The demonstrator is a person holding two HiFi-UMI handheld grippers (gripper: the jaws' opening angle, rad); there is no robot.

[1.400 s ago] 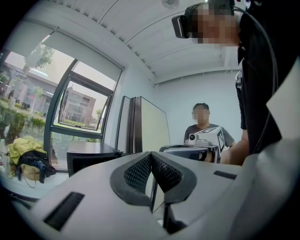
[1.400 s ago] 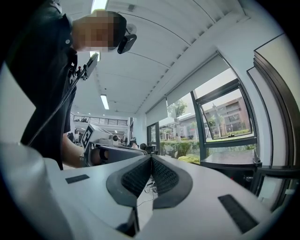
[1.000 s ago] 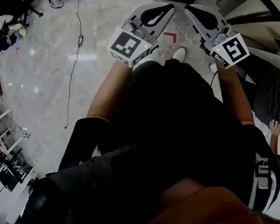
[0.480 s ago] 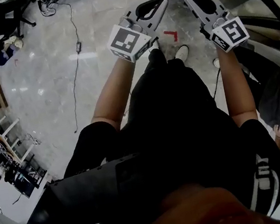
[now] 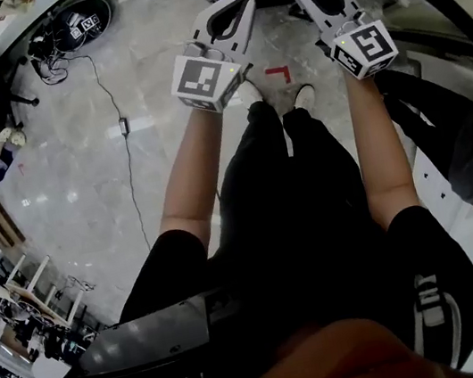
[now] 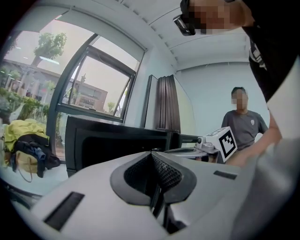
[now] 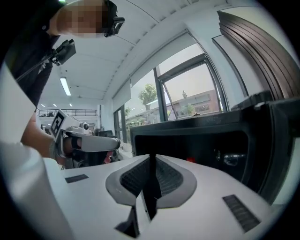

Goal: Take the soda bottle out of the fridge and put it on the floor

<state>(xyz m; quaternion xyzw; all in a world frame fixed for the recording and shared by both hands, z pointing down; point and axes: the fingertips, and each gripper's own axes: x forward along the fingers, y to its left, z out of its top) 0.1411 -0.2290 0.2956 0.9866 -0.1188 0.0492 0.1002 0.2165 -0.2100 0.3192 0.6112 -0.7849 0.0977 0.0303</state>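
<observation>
A grey, marbled, polished stone floor spreads under the standing person, with a thin black cable trailing across it and a small red corner mark of tape just ahead of the person's white shoes. The room is a bright, office-like space: a tall window with a dark frame looks out on trees and buildings, a heap of yellow-green clothing and dark bags lies below it, and a second person in a grey T-shirt sits off to the right. A black box-shaped fridge stands close in front of both grippers, its inside dark. Only a small red spot and a shiny metal part show there, too small to identify, so the soda bottle cannot be made out in any view. The white left gripper is held level and aimed at the fridge, its ribbed dark pads pressed together with nothing between them. The white right gripper is held just beside it, likewise closed tight and empty. Neither one touches the fridge.
</observation>
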